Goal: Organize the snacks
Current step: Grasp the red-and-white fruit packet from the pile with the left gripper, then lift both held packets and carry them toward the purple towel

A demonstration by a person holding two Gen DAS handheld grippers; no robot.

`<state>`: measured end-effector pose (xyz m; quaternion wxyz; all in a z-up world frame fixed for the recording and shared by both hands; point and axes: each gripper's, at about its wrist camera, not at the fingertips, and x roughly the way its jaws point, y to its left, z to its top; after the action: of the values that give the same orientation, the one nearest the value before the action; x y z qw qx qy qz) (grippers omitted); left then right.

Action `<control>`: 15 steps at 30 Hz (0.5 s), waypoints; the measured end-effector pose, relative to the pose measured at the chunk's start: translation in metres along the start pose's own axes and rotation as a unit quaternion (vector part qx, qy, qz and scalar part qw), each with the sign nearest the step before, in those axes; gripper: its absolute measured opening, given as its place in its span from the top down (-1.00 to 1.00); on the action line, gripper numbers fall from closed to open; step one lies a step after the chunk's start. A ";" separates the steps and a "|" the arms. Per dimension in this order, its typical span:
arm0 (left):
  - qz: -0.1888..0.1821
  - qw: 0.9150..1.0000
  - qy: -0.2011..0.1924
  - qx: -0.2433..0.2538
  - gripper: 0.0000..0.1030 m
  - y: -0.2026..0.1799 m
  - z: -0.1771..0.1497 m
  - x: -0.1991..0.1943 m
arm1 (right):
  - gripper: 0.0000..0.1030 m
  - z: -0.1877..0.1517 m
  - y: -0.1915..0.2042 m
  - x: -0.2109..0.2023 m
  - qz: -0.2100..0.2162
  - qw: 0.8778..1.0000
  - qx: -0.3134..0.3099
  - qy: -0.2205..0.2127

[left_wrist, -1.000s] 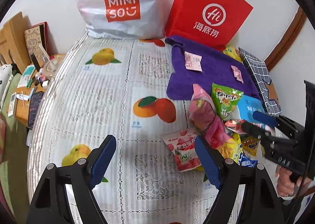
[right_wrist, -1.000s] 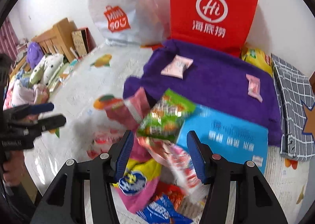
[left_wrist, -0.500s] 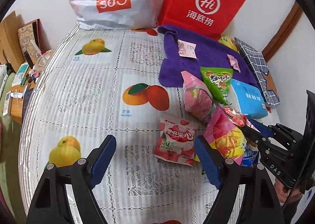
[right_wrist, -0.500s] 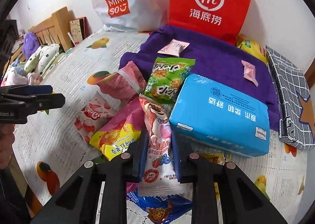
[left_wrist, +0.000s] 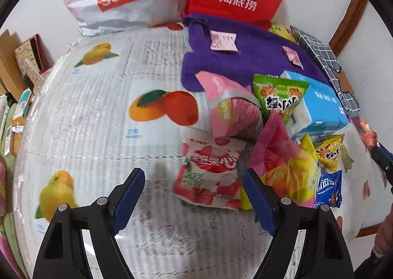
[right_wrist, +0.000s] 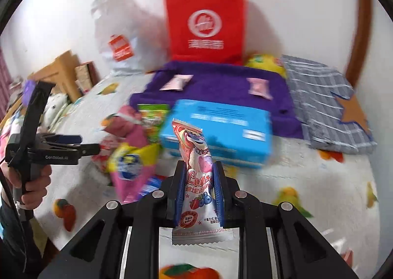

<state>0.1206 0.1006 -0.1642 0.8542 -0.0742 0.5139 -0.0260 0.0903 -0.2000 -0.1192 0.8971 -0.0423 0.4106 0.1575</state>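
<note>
Lifted off the pile since half a second ago, the long white-and-pink Lotso candy packet stands upright at centre frame, pinched between the right gripper's blue pads. Left gripper hangs spread wide, empty, low in its frame above the strawberry gummy pouch. Beyond lie the blue tissue pack, purple towel and red paper bag.

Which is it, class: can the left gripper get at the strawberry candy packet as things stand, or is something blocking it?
Probably yes. The left gripper is open, and the strawberry candy packet lies flat on the tablecloth just ahead between its fingers, top face uncovered. The pink and yellow bag crowds its right edge.
</note>
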 end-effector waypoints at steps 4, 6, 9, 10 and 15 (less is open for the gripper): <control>0.023 0.999 0.010 0.019 -0.51 -0.014 -0.004 0.017 | 0.57 -0.017 -0.037 -0.002 -0.031 0.999 0.038 0.009; 0.052 0.998 -0.004 0.031 -0.35 -0.020 -0.007 0.020 | 0.57 -0.027 -0.050 0.001 -0.034 0.998 0.058 0.016; 0.067 0.997 -0.011 0.044 0.12 -0.023 -0.010 0.016 | 0.56 -0.038 -0.057 0.013 -0.038 0.997 0.064 0.028; 0.063 0.997 -0.010 0.041 0.18 -0.022 -0.011 0.014 | 0.56 -0.042 -0.058 0.016 -0.036 0.997 0.067 0.030; 0.062 0.997 -0.024 0.041 0.17 -0.016 -0.021 0.010 | 0.50 -0.053 -0.058 0.043 -0.019 0.996 0.067 0.062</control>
<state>0.1075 0.0812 -0.1798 0.8687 -0.0075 0.4951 0.0078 0.0968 -0.2552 -0.1897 0.8734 -0.0001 0.4745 0.1096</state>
